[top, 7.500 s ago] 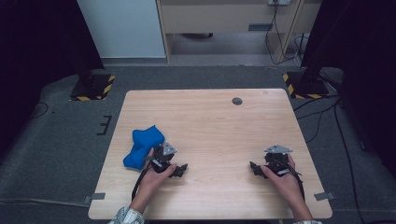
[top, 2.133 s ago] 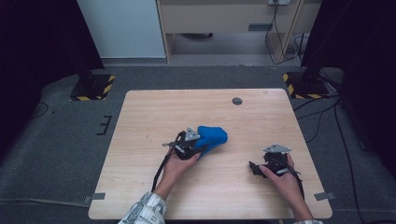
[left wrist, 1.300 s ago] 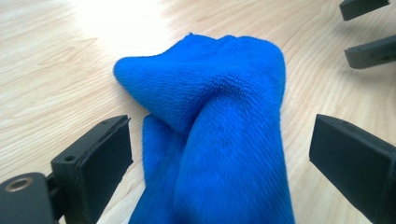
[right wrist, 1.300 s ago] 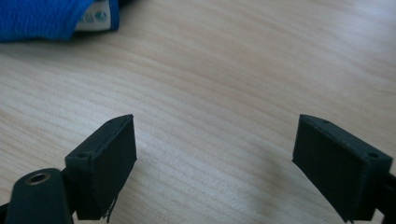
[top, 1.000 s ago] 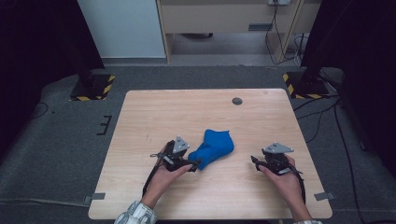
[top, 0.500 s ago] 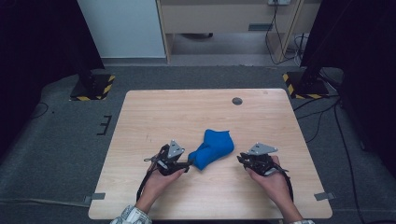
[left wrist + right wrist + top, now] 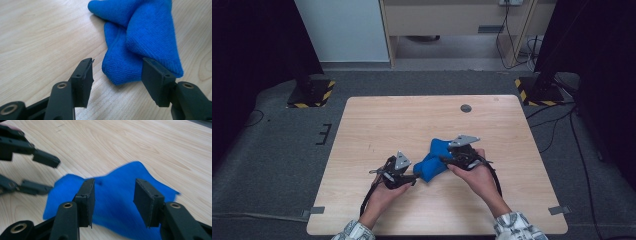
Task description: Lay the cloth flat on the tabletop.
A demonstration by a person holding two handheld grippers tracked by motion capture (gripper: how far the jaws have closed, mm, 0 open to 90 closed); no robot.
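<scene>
Blue cloth (image 7: 433,159), soft and crumpled into folds, lying on the wooden table's near middle

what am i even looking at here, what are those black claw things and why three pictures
A person sits at a wooden table and holds a hand tool in each hand: a two-jaw gripper that pinches like tongs. No robot is involved.

The wide picture comes from a fixed camera above, looking down. There you see the left gripper and the right gripper, with forearms coming in from the bottom edge.

The other two pictures come from small cameras riding on the grippers, looking along their black jaws.

On the table lies a crumpled blue cloth. A small dark round spot sits near the far edge.

The left gripper's jaws stand apart at one end of the cloth, not visibly pinching it. The right gripper's jaws, which have just been opening, hang open over the cloth. Neither holds it.
</scene>
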